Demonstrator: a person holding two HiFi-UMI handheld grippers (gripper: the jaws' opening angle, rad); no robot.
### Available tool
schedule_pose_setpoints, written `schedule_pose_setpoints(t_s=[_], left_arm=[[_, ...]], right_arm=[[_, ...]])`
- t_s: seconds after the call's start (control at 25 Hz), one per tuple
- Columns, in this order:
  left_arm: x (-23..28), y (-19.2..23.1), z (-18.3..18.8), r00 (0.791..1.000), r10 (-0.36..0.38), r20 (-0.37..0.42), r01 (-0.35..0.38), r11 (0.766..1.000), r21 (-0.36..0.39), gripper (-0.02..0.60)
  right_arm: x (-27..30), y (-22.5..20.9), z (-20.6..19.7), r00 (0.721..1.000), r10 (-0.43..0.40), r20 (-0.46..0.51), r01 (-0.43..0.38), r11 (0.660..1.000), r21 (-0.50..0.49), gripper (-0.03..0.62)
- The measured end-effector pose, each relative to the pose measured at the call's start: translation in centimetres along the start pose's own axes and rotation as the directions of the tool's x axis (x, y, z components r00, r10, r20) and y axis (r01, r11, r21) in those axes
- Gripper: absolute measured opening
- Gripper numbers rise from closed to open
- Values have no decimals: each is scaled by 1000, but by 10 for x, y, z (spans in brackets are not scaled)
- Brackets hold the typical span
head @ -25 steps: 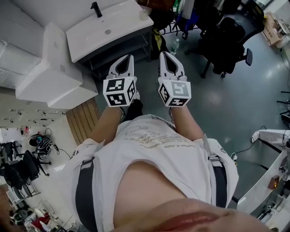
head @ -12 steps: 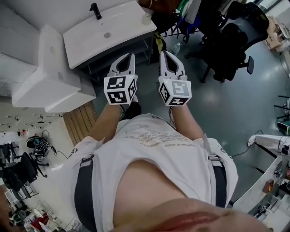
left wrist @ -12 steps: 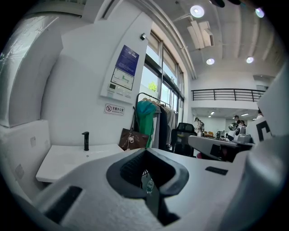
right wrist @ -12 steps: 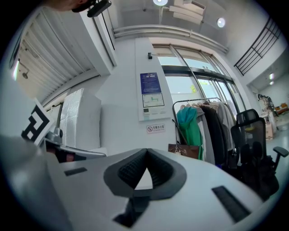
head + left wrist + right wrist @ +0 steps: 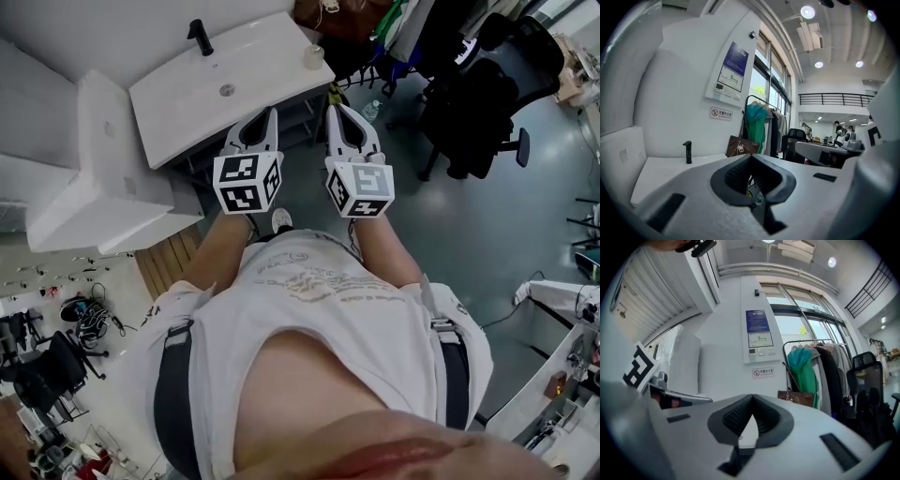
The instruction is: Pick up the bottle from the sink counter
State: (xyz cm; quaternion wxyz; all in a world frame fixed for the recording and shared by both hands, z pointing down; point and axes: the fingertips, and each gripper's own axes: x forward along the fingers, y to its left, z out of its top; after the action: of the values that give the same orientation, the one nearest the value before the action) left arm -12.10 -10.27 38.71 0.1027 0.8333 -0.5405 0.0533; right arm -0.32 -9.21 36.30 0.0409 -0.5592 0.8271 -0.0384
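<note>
A small pale bottle (image 5: 313, 56) stands on the right far corner of the white sink counter (image 5: 262, 66), beside the basin. A black faucet (image 5: 199, 36) rises at the counter's back edge and shows again as the faucet (image 5: 687, 152) in the left gripper view. My left gripper (image 5: 271, 114) hovers at the counter's front edge, shut and empty. Just right of it, my right gripper (image 5: 334, 111) is also shut with nothing in it, below and slightly right of the bottle. In both gripper views the jaws of the left gripper (image 5: 751, 157) and right gripper (image 5: 752, 396) meet at the tips.
A white block-like fixture (image 5: 103, 178) stands left of the counter. A plastic water bottle (image 5: 372, 111) lies on the grey floor near a black office chair (image 5: 478, 103). A brown bag (image 5: 740, 147) and a clothes rack (image 5: 761, 126) stand right of the sink. The person's shoe (image 5: 279, 221) shows under the grippers.
The counter and its bottle have slid lower and nearer in the head view as both grippers came closer to the counter's front edge. Both stay shut.
</note>
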Motion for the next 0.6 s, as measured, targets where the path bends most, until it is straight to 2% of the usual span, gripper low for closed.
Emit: schedule_pose_setpoints(t_s=[0.6], left_arm=[[75,70,14,995,-93,-17,93,996,-13,21]], right_arm=[[93,-6,1,995,-101,-10,101,994,-36,25]])
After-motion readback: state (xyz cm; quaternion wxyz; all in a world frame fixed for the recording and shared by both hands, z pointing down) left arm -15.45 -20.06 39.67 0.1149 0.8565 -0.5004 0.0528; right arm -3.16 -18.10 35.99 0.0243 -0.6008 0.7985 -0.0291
